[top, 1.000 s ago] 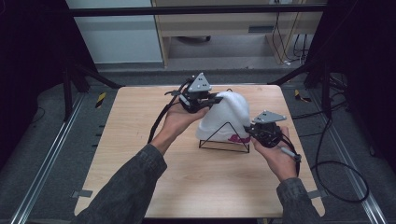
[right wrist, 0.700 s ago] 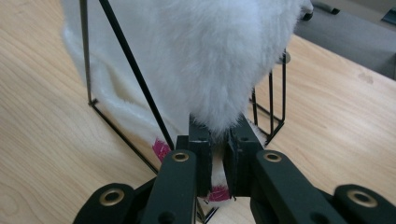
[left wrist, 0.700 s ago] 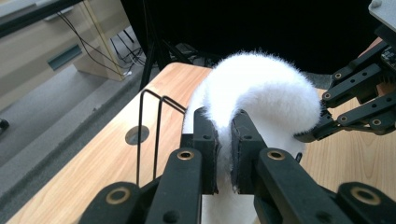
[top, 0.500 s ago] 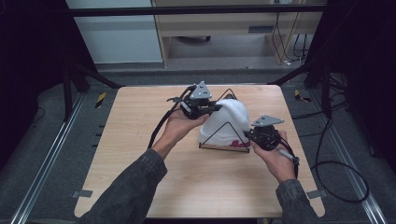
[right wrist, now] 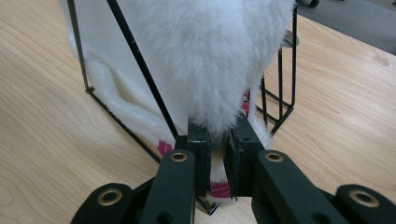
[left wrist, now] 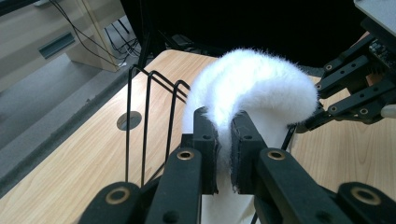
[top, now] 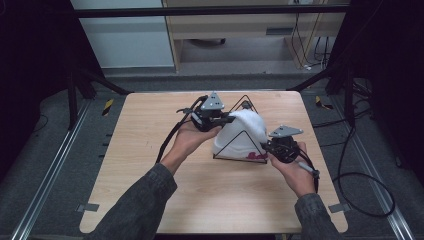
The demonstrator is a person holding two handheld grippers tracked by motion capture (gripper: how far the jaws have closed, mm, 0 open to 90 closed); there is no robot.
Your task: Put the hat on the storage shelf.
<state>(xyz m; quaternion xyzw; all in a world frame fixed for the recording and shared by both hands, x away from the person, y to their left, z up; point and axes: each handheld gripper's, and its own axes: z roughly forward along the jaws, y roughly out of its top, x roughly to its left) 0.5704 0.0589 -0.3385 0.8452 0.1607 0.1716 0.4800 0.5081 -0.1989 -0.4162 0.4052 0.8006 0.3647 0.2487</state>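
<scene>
Nearest, at about 5 o'clock on the wooden table (top: 150, 200): right gripper (top: 272, 148), jaws closed down on the low edge of the white fluffy cloth (top: 240, 135), by its pink-marked hem. In the right gripper view the pinch sits just beside a slanted bar of the black wire rack (right wrist: 140, 60), pink hem (right wrist: 219, 189) showing between and below the jaws.

Cloth is draped over the rack (top: 237, 145), roughly table centre, slightly toward 3 o'clock. Rack base rests on the tabletop.

Farther, at about 12 o'clock of the cloth: left gripper (top: 227, 119), jaws nearly closed, clamping a fold of the cloth's upper edge. The left gripper view shows fur (left wrist: 257, 88) squeezed between the two pads, upright wire loops (left wrist: 149, 116) at 10 o'clock, right gripper (left wrist: 322, 119) at 3 o'clock.

Beyond the table: grey floor (top: 240, 67), cables (top: 360, 180) trailing at the right.
</scene>
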